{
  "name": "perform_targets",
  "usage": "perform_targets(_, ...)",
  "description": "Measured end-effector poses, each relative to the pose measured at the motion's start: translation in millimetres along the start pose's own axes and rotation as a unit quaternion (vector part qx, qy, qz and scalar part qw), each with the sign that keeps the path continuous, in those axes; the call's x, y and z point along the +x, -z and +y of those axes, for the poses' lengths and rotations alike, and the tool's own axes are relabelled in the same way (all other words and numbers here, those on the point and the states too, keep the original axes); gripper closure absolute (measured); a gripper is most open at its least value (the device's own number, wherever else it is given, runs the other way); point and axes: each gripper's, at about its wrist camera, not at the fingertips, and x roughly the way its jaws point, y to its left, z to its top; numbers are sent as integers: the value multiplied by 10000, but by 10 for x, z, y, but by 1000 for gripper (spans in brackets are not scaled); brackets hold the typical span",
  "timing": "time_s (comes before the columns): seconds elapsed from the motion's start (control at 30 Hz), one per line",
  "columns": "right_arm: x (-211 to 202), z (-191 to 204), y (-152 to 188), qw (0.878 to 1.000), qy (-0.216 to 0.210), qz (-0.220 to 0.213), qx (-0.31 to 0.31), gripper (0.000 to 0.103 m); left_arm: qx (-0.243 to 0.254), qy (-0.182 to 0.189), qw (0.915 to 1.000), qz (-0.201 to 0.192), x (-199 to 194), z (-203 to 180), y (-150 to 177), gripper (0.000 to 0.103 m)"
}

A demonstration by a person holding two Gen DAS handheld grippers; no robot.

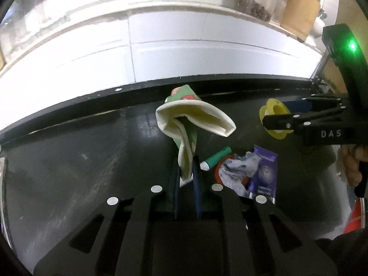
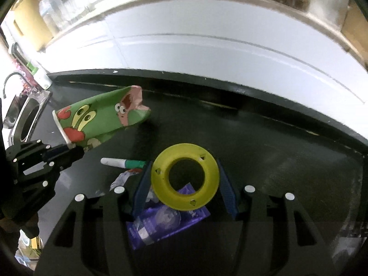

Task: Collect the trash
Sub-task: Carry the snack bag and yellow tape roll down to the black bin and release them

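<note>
Gripping a crushed paper cup (image 1: 195, 124) by its rim, my left gripper (image 1: 187, 179) has both pads closed tight on the flattened paper. The cup hangs clear above the black counter (image 1: 80, 161). My right gripper (image 2: 184, 179) clamps a yellow ring (image 2: 185, 176) between its 2 pads, also lifted off the counter. Below and between the 2 grippers lie 3 more items: a green-and-white marker (image 2: 122, 162), crumpled paper (image 1: 237, 172) and a purple wrapper (image 2: 165, 223). A white tiled wall (image 1: 184, 53) stands ahead.
</note>
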Motion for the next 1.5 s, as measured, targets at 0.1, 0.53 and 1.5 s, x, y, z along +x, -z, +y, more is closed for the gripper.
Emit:
perform_targets(0.1,-216,93,44,9998,-56,-135,-113,48,-116,-197,9997,-111,-308,-37,76,93)
perform_targets(0.53,-1084,697,520,9933,-629,-467,-847,48,-934,-1320,9865,-269,-1504,-304,758,93)
perform_targets(1.5,-1294,4731,2001,8572,-3022,472,-4142,48,-4175,-3663,8315,-3,-3644,592,3938,93)
